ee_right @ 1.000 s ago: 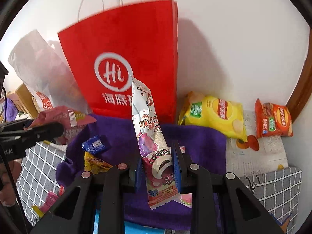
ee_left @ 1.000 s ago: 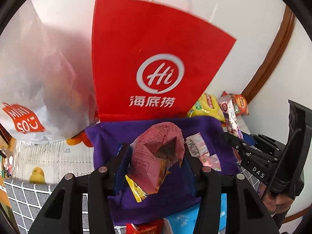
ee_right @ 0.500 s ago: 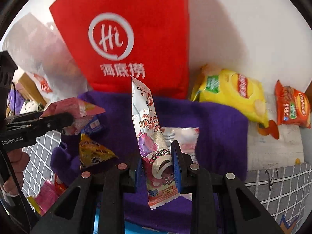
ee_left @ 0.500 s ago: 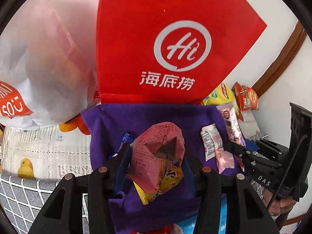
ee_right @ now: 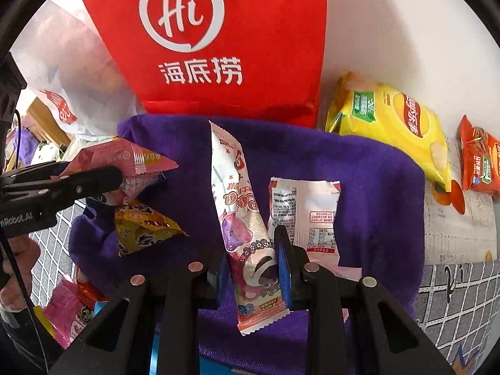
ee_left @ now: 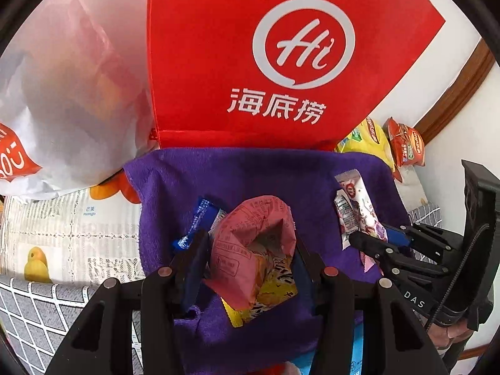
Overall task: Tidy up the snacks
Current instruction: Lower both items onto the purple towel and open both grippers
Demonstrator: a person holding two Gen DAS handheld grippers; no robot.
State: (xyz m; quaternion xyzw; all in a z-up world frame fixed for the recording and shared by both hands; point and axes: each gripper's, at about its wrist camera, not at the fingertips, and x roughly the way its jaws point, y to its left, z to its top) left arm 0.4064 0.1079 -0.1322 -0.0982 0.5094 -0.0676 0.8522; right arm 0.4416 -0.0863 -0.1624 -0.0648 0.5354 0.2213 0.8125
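Both grippers have come in closer to the red bag point(ee_left: 281, 62) vs 1 s ago — its logo now fills the top of both views, and the purple cloth point(ee_left: 250, 175) sits lower and larger. L gripper point(ee_left: 250, 250) is clamped on a pink snack packet point(ee_left: 250, 243), crumpled, held over the cloth's near-left part; in the right wrist view that packet point(ee_right: 125, 162) sticks out past the black fingers at left. Under it on the cloth lie a yellow packet point(ee_right: 143, 228) and a blue wrapper point(ee_left: 200, 212), close together. R gripper point(ee_right: 253, 265) is clamped on a long white-pink snack stick pack point(ee_right: 240, 218) w/ a pink bear print, held upright and tilted a bit, its top end pointing toward the bag. Just beside it, to the right, a white packet point(ee_right: 306, 215) lies flat on the cloth, back label up. Red bag stands upright at the cloth's far edge, against the white wall. Left of it — a translucent white plastic bag point(ee_left: 72, 93). Right of the cloth, a yellow chip bag point(ee_right: 390, 125) and a smaller orange chip bag point(ee_right: 478, 162) lie on a printed sheet near the wall. Pink packets point(ee_right: 68, 309) lie off the cloth's near-left corner; can't tell what they are.
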